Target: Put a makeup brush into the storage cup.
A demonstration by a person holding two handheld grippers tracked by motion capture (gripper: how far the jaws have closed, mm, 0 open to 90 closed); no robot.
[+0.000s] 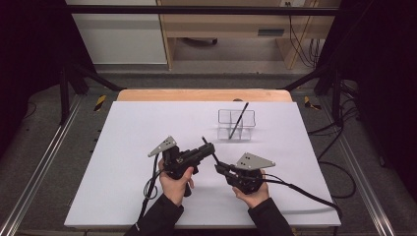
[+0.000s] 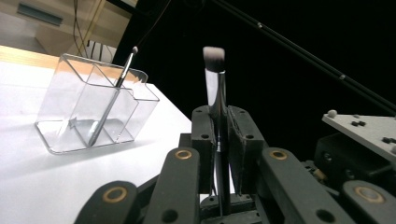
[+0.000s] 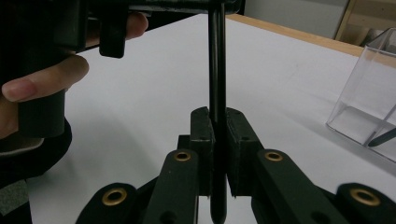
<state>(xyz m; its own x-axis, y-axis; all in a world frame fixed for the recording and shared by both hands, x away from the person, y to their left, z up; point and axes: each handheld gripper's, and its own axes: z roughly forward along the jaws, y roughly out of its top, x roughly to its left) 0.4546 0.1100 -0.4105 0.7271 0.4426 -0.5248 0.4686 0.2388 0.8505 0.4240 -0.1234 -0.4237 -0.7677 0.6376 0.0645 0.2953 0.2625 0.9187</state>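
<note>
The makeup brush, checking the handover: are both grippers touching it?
Touching. Left gripper view: left gripper jaws clamp the makeup brush. Right gripper view: right gripper jaws clamp its handle.

We see a clear organizer (image 1: 237,124) on the white table (image 1: 123,147). A thin dark brush (image 1: 239,120) leans inside the organizer.

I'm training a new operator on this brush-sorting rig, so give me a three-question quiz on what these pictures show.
1. True or false: both the left gripper and the right gripper clamp the makeup brush.
2. Multiple choice: where is the clear organizer? A) on the floor B) on the white table, beyond the grippers C) in a hand
3. Fill in: the organizer already holds one thin ____, leaning.

Key: 1 true; 2 B; 3 brush.
</note>
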